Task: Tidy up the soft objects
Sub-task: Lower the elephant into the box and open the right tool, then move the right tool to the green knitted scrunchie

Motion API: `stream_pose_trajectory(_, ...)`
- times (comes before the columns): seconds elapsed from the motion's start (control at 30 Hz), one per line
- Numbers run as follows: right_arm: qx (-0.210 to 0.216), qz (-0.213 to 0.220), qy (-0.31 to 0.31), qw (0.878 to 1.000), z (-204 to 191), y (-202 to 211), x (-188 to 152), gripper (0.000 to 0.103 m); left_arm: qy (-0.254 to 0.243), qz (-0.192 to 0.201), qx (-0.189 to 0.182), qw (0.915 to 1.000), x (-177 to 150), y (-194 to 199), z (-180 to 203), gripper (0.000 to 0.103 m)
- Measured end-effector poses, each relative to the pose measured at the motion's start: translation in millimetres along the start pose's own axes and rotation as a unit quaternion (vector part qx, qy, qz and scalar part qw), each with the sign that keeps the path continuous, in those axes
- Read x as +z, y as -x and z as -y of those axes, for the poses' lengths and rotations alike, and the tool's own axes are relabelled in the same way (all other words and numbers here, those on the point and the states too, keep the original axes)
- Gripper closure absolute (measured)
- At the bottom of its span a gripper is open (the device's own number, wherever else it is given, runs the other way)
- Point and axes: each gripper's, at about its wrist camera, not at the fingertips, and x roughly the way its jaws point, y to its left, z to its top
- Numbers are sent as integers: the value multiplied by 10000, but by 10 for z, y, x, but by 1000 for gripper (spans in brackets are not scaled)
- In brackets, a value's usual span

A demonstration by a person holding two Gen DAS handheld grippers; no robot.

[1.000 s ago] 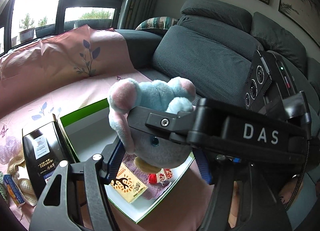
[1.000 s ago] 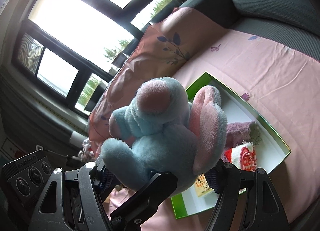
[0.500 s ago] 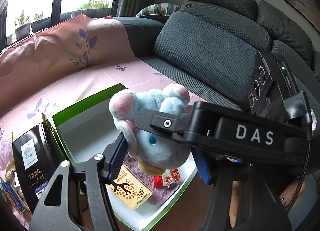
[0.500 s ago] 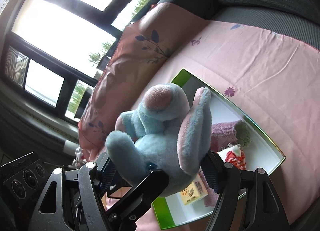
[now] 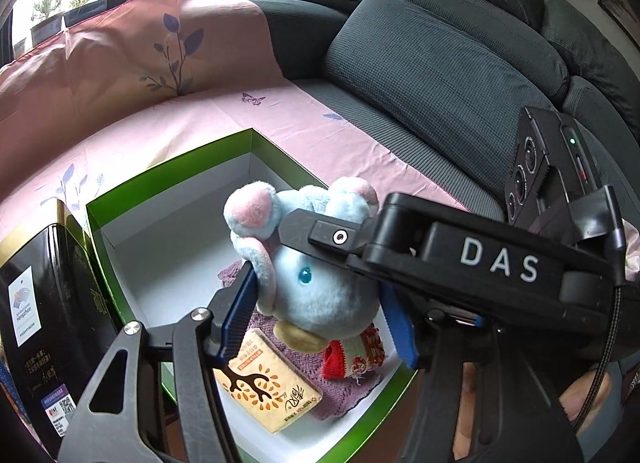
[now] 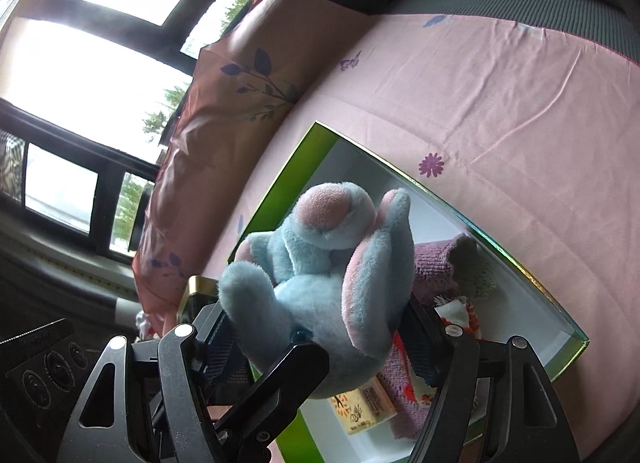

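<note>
Sofa (image 5: 440, 75): dark grey, coarse woven cushions, now taking up less of my left view than a second ago as both views tip down toward the seat.
Sheet (image 6: 500, 75): smooth pink cloth with printed leaves and butterflies, creased, spread over the seat and draped up against the window side.
Box (image 5: 168, 179): shallow rectangular carton, glossy green walls, white inside, lying open on the sheet; it sits higher and larger in both views than a second ago, and more of its bare white floor shows.
Black box (image 5: 44, 303): glossy, gold-edged, standing just beside the green box's left wall.
Plush mouse (image 5: 316, 283): fluffy pale blue fur, round pink-lined ears, one shiny blue eye, tan snout; held in the air above the box's filled end, lower against the box than a second ago.
My left claw (image 5: 320, 319): black frame, blue ridged pads pressed on either side of the mouse's head, gripping it, jaws closing a little.
My right claw (image 6: 316, 339): black frame, dark pads clamped on the mouse's body from the other side; its arm reaches across my left view, lettered DAS.
Purple knit (image 6: 432, 263): nubbly crocheted cloth lying in the box under the mouse.
Tissue pack (image 5: 268, 379): soft rectangular packet, cream with an orange tree print, lying on the knit.
Red pouch (image 5: 352, 355): small red-and-white patterned cloth piece, touching the knit beside the pack.
</note>
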Motion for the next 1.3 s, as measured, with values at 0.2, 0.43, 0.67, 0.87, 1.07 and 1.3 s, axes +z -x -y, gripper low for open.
stream_pose_trajectory(0.2,-337,233,133,9991,-40,88,-2,29,64,-71,410,9991,18,-75,-28,47)
stream_pose_trajectory(0.43,-453,805,525,9943,-218,379,-52,29,226,161,315,9991,19,154,-73,44)
stream_pose_trajectory(0.67,-625,1221,900,9865,-433,603,-192,29,282,488,336,9978,-72,598,-121,28)
stream_pose_trajectory(0.87,-705,1452,1246,9790,-644,706,-381,19,363,865,366,9949,-225,1111,-231,12)
stream_pose_trajectory(1.07,-846,1596,1591,9706,-852,742,-570,10,585,1181,655,9891,-466,1659,-452,1)
stream_pose_trajectory(1.3,-1024,1624,2034,9601,-1110,677,-748,9,1234,1346,1208,9757,-868,2198,-892,1)
